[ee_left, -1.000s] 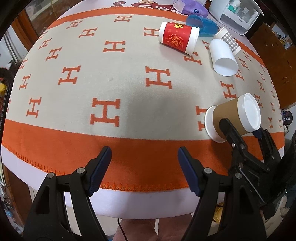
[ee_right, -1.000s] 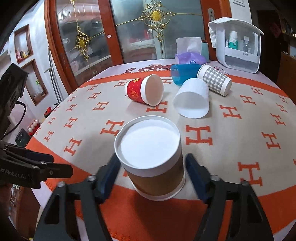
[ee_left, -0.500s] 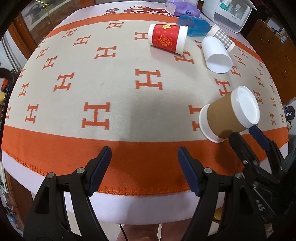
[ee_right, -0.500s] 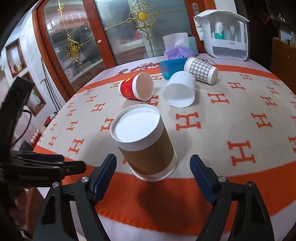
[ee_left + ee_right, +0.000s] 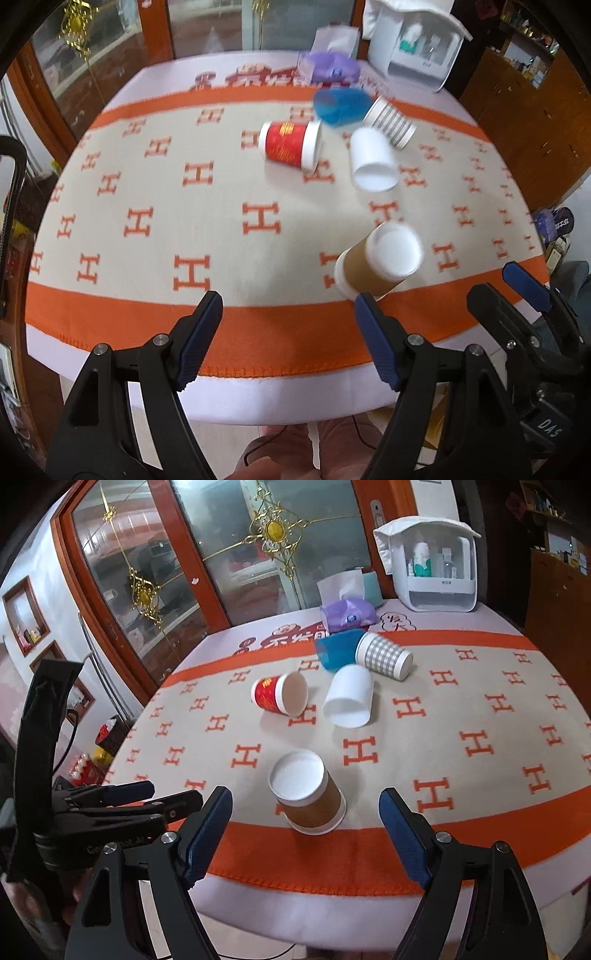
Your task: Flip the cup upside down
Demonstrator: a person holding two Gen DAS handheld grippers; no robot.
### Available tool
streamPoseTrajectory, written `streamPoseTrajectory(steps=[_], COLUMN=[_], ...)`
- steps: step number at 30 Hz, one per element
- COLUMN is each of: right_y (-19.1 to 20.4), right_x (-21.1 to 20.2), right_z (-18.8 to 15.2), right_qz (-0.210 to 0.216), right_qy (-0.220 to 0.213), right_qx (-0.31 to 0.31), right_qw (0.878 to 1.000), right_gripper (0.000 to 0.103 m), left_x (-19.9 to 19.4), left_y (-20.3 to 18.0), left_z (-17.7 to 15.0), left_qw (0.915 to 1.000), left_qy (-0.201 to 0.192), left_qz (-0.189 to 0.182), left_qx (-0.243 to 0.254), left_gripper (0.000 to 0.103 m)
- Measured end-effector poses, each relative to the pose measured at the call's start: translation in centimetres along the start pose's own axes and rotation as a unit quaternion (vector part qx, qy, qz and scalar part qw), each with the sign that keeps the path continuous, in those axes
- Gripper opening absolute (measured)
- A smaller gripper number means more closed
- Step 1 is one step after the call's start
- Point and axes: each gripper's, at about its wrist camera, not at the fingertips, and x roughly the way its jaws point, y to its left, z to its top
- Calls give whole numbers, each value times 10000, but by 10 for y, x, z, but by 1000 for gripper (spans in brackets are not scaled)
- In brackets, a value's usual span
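The right gripper (image 5: 306, 834) hangs off the table's near edge, jaws spread wide and empty, its black fingers tipped with ribbed blue pads (image 5: 404, 840). Just ahead, the brown paper cup (image 5: 308, 797) stands upside down on the woven orange-and-cream H-patterned cloth (image 5: 461, 746), white base up. The left gripper (image 5: 286, 339) is likewise released; its view is motion-blurred.

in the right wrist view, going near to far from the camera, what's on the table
brown cup standing mouth-down near the front edge → red cup and white cup, both on their sides → checked cup and blue cup, also lying down → purple tissue pack → white organiser box
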Motion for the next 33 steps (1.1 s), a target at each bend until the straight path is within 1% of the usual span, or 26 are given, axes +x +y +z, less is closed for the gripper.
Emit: streamPoseTrajectory(steps=[7,9,13,15,19,24,33], right_y=[7,8,9,9,7,3,-2], right_x=[-55,-70,-93,-102,-111,-115,-104], right_z=[32,38,47,50,53,59,68], right_qz=[-87,-79,-216,-306,-352,-400,-391], right_qy=[0,-27,-147,-189,-224,-258,-222], right_qx=[160,247,269,235,250,228,159], right_qw=[9998,9997,9993,9991,9988,9986,9989], right_gripper=[83,86,90,90,90,90,90], left_x=[-52,-62,-77,-82,-91,-94,-84], left_y=[-22,-29,-40,-45,-52,-57,-60], left_z=[11,13,17,18,21,25,34], left_qw=[9979,9970,9951,9941,9916,9904,9914], left_qy=[-625,-748,-962,-1060,-1256,-1338,-1250], left_qz=[-1,-1,45,90,206,278,346], left_qx=[171,200,223,229,229,204,188], left_gripper=[72,72,73,73,73,73,73])
